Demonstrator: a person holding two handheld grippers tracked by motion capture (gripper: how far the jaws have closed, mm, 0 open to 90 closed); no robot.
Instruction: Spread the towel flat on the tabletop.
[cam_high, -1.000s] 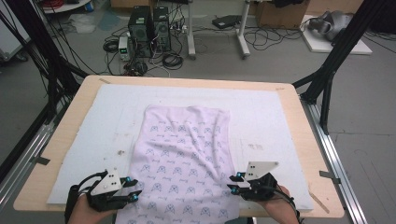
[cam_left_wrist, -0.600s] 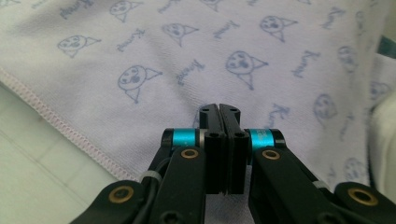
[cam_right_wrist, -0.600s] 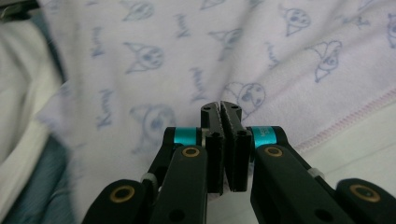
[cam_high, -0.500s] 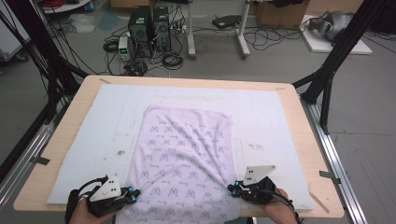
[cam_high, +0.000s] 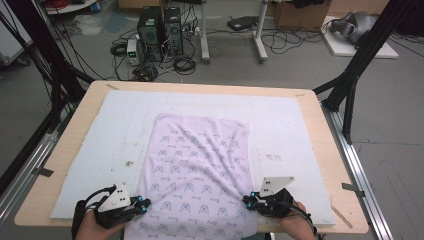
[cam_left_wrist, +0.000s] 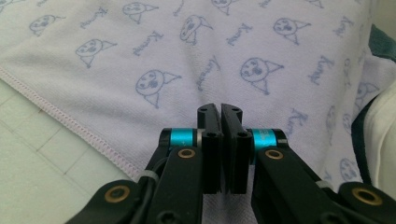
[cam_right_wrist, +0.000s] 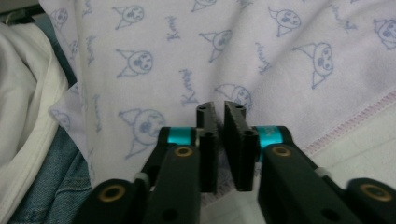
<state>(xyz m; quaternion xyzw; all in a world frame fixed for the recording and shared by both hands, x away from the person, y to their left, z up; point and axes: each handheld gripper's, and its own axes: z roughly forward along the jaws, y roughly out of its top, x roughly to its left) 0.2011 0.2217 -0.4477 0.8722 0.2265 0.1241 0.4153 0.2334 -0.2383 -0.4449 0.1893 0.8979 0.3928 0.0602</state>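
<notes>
Two claws work at the near edge of the desk (cam_high: 55, 165), one in each of the person's two hands. The left hand (cam_high: 90, 227) comes in from the bottom edge, knuckles up, and points the left claw (cam_high: 144, 203) inward toward the middle; the right hand (cam_high: 295, 225) mirrors it, pointing the right claw (cam_high: 247, 199) back toward the left one. Each carries one grey three-cornered plate on top.

Between the claws lies one cloth (cam_high: 197, 170), pale lilac and printed with small blue cartoon faces and script. Its near end hangs over the desk edge between the two hands. In the left gripper view the left claw (cam_left_wrist: 221, 108) has its jaws pressed nearly together on the cloth (cam_left_wrist: 187, 56), just inside the stitched side hem. In the right gripper view the right claw (cam_right_wrist: 221, 107) is likewise closed to a thin slit on the cloth (cam_right_wrist: 224, 42), near the opposite hem, with denim and white fabric of the person's clothing to one side.

Beyond the claws the cloth stretches away, lightly wrinkled, across one white mat (cam_high: 280, 120) covering most of the desk. Farther off, past the desk, two computer towers (cam_high: 160, 27) stand on the floor among cables.
</notes>
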